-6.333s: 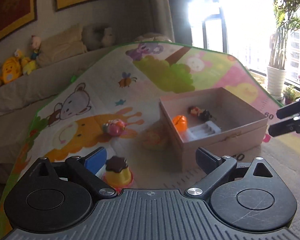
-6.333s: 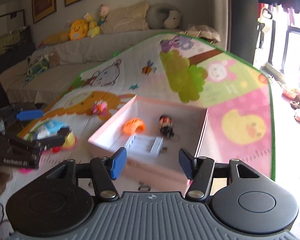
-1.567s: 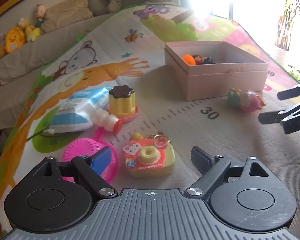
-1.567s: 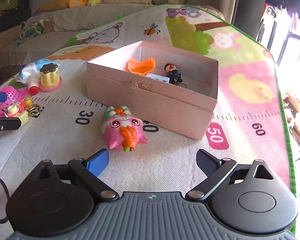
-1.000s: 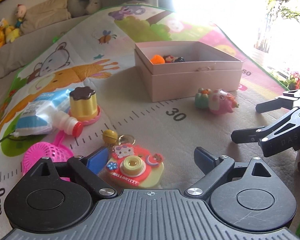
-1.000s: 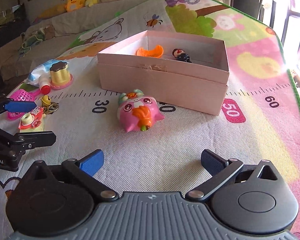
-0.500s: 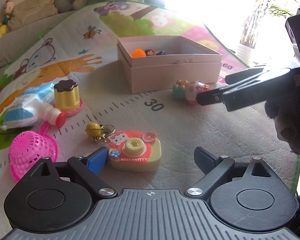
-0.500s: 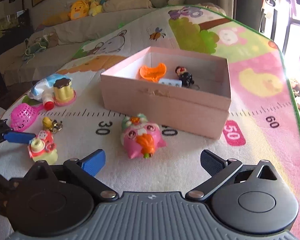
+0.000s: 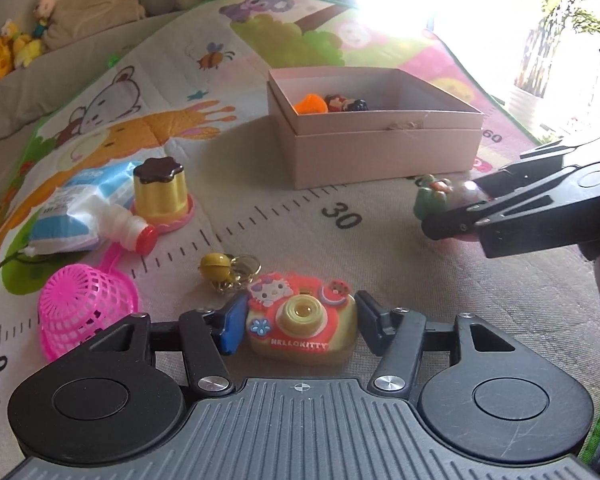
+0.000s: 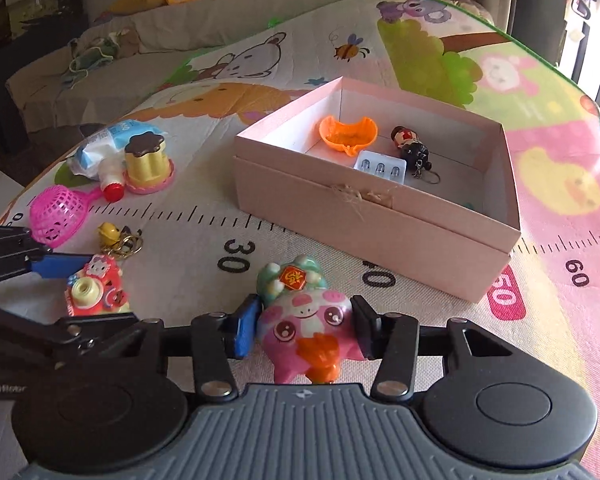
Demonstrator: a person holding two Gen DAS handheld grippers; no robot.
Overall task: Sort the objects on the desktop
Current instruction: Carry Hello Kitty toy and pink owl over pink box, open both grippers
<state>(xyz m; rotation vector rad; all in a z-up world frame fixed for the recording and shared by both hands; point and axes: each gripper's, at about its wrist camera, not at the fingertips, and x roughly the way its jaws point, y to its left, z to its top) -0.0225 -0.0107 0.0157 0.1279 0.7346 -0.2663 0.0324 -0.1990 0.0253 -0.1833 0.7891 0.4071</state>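
Both claws are closing — the left claw [image 9: 298, 322] narrowing around the red-and-yellow plastic toy camera [image 9: 302, 319], the right claw [image 10: 305, 330] around the pink rubbery pig figure [image 10: 306, 330] — pads touching each toy's sides.

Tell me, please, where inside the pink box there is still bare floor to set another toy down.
In the pink box, the half toward the pink side of the mat is bare. The far corner is crowded: orange shell, doll keychain and clear bulb pack lie close together. A bare strip also runs along the near wall below the pack.
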